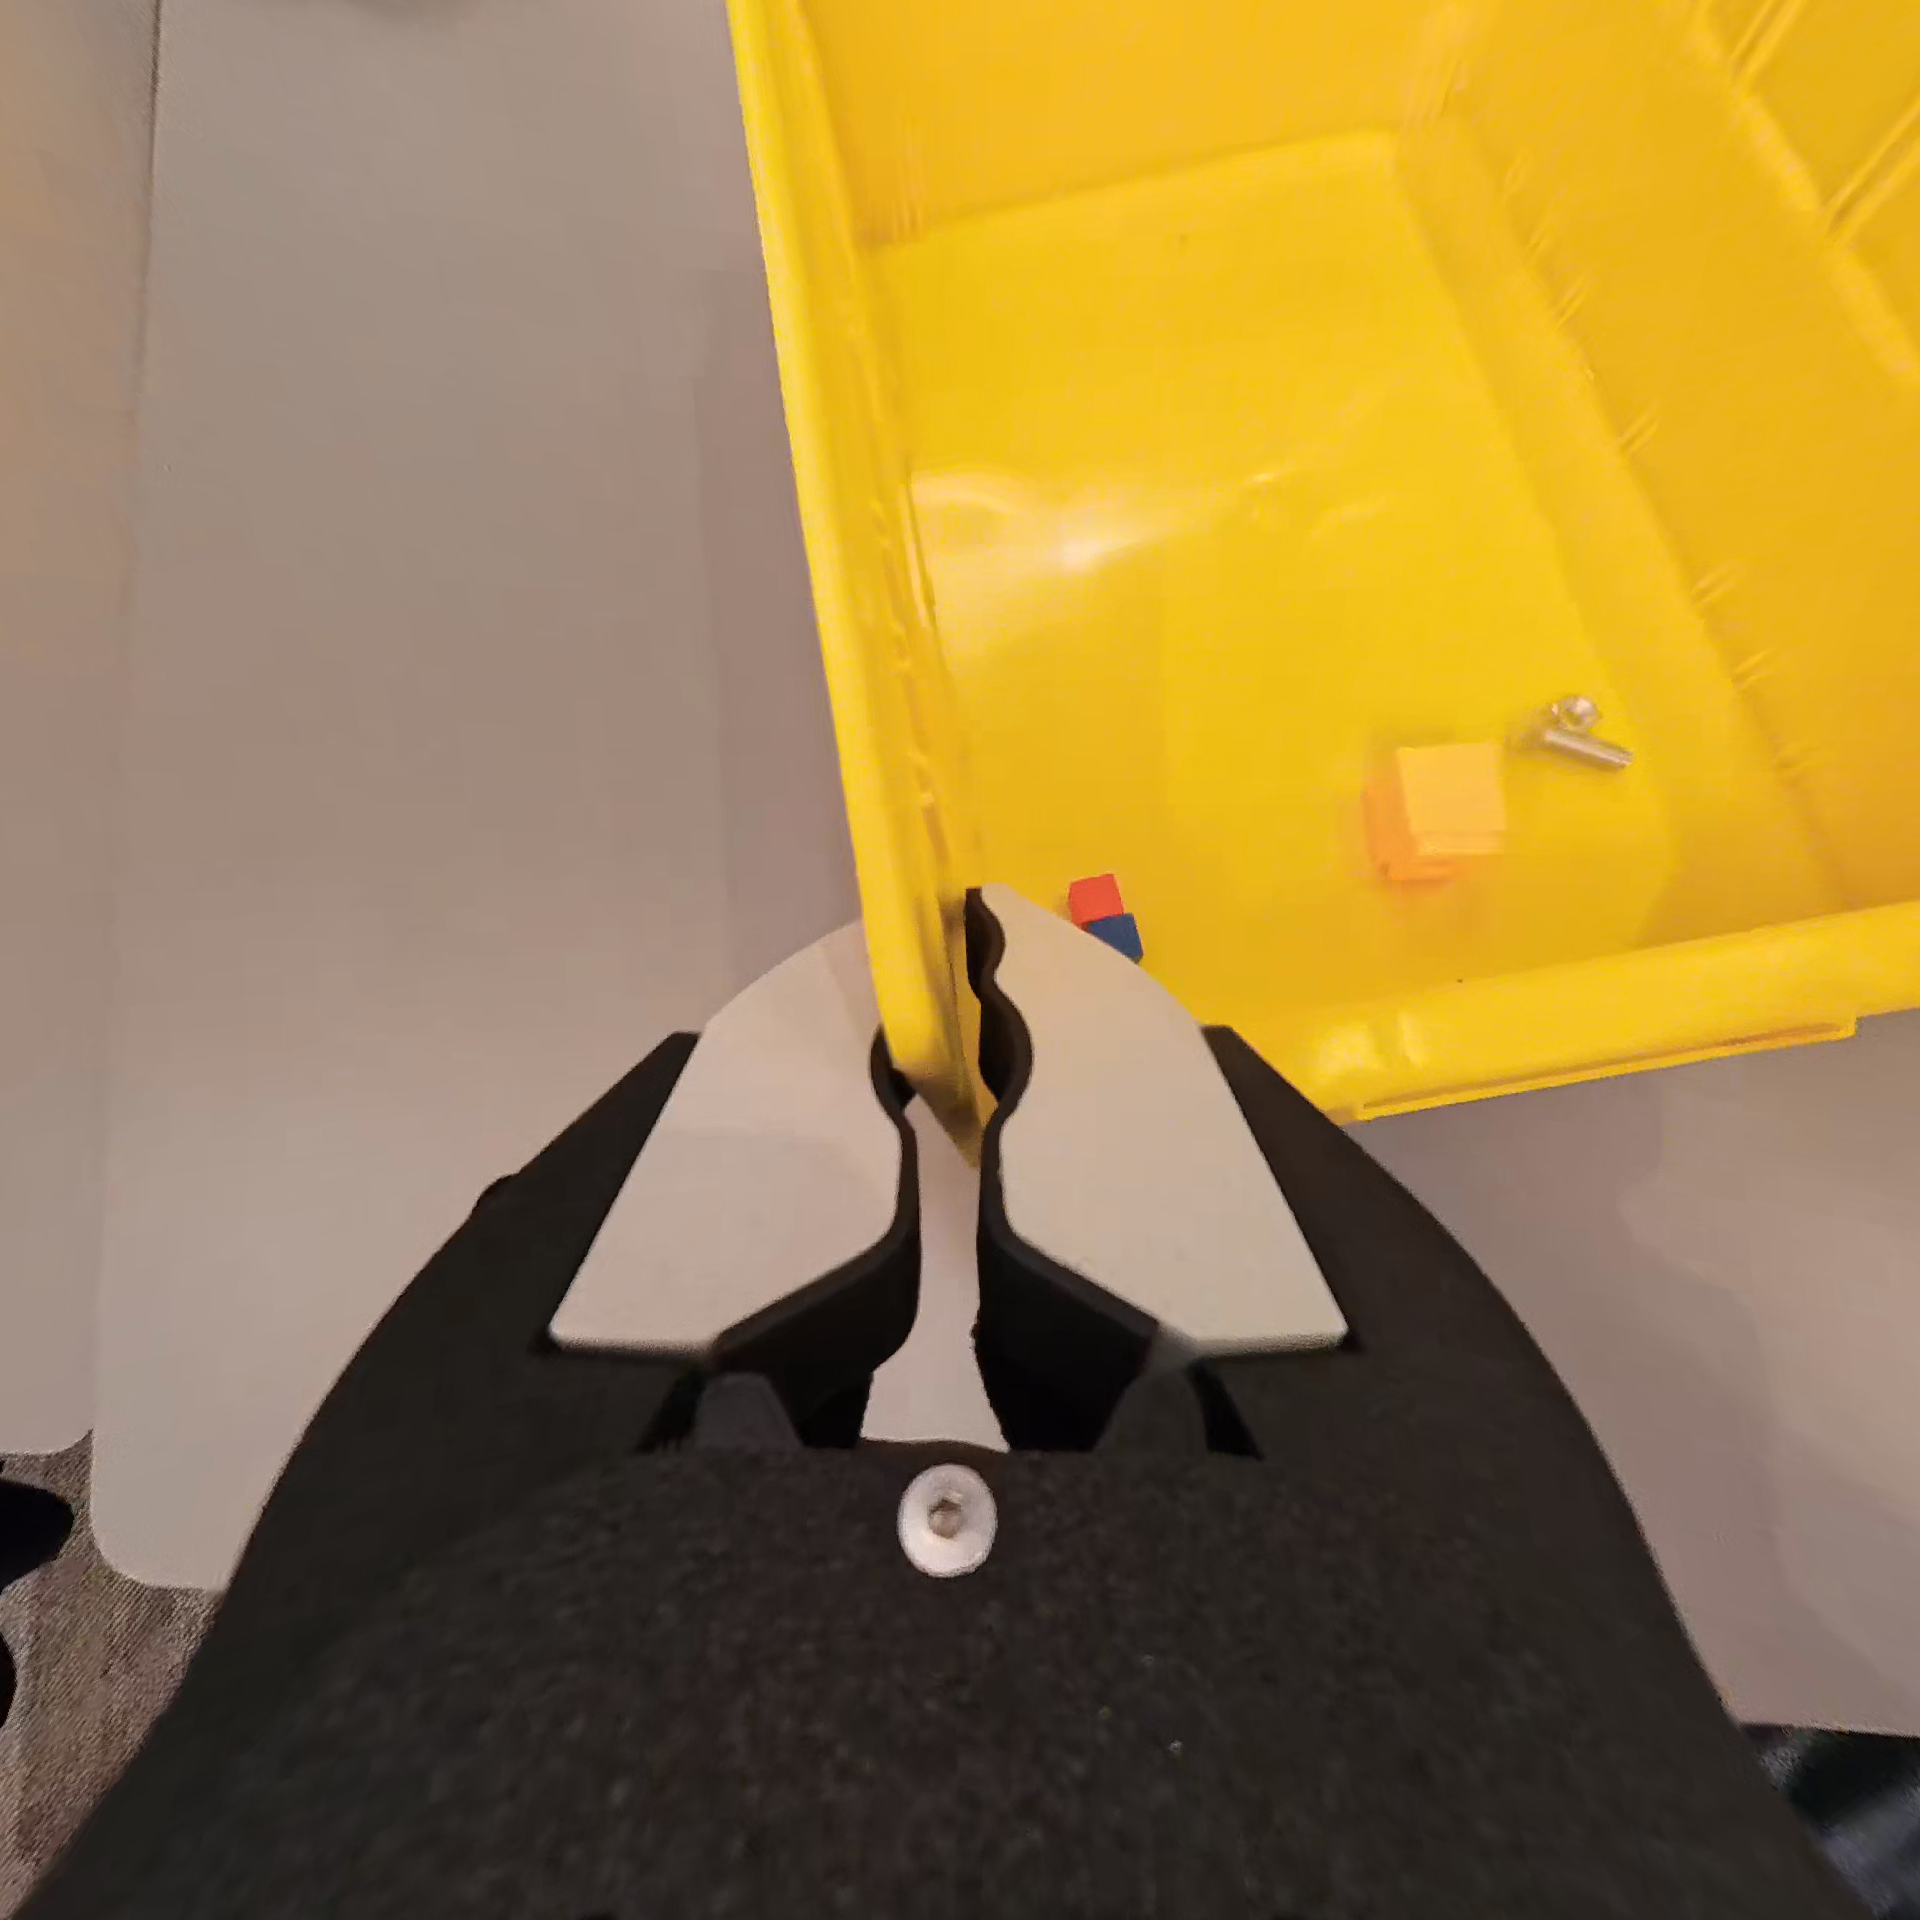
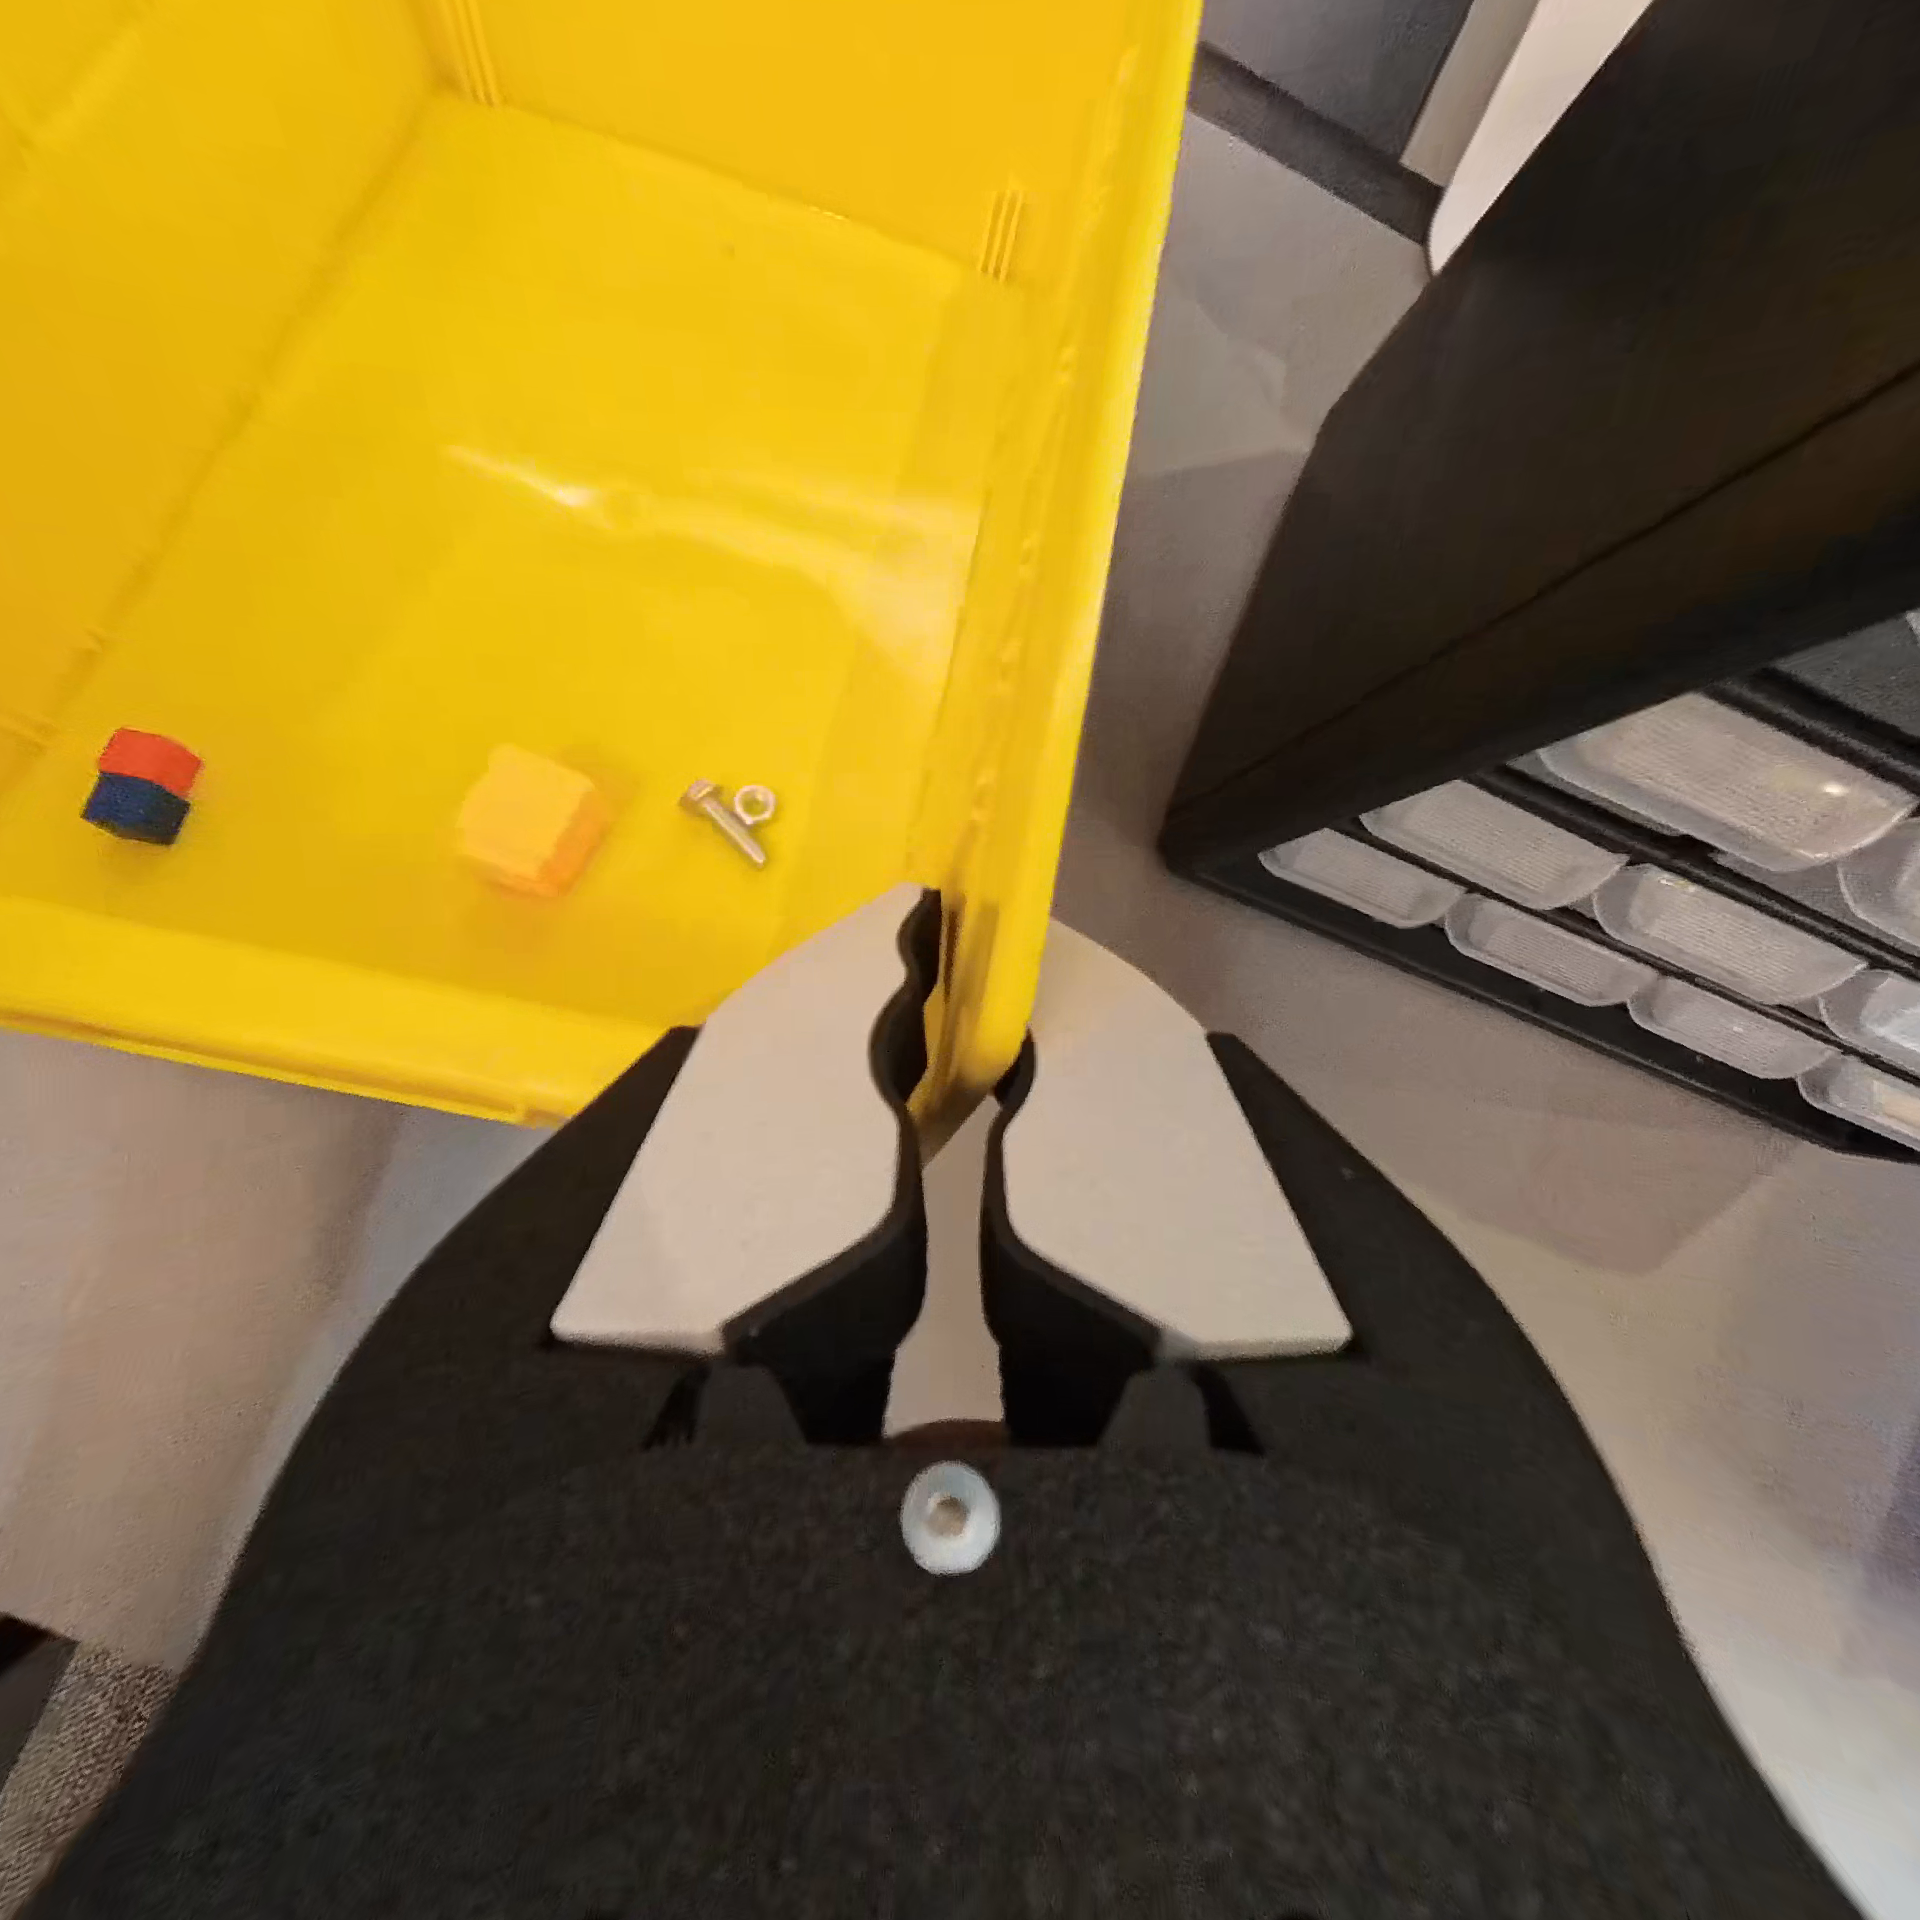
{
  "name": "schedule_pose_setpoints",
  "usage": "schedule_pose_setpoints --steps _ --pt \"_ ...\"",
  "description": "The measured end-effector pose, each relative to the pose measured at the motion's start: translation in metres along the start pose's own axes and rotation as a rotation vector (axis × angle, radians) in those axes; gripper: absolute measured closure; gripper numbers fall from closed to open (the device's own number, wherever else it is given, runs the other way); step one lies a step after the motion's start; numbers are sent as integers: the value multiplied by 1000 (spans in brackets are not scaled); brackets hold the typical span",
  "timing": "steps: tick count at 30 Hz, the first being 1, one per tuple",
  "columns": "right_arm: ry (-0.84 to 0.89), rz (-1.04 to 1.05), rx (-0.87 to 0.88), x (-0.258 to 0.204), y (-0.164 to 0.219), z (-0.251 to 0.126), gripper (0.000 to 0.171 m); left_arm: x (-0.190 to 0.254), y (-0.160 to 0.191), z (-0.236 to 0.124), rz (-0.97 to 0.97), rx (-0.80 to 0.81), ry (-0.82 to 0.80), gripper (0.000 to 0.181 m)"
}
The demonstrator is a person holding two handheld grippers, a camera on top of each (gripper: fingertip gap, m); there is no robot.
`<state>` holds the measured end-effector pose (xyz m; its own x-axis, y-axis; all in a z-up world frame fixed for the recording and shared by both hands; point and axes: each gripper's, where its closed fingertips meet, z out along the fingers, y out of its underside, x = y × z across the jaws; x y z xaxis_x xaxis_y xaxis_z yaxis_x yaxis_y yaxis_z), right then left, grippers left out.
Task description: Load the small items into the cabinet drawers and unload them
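We hold the yellow bin (image 1: 1195, 436) over the grey table (image 1: 416, 623), left gripper (image 1: 940, 935) and right gripper (image 2: 966, 935) each clenched on a side rim, judging its stiff, light plastic slippery, so near-corner rim grips suit it.

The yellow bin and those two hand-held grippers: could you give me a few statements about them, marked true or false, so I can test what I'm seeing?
1. Each hand-held gripper clamps a side wall of the yellow bin: the left hand-held gripper on one, the right hand-held gripper on the opposite. True.
2. The bin is empty. False: it holds small items.
3. A red cube sits on a blue cube. True.
4. The screw lies in a cabinet drawer. False: it lies in the bin beside a nut.
5. A drawer cabinet stands near the bin. True.
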<state>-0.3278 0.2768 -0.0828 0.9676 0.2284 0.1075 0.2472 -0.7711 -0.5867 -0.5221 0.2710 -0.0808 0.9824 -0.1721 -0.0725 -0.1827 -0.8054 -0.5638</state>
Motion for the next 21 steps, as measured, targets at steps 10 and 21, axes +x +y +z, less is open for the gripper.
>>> schedule_pose_setpoints --steps 10,21 --pt "-18 72 81 1 -9 -7 168 -1 -10 -11 0 62 -16 177" --pt "18 67 173 -15 11 36 166 -14 -4 44 -26 162 14 178"
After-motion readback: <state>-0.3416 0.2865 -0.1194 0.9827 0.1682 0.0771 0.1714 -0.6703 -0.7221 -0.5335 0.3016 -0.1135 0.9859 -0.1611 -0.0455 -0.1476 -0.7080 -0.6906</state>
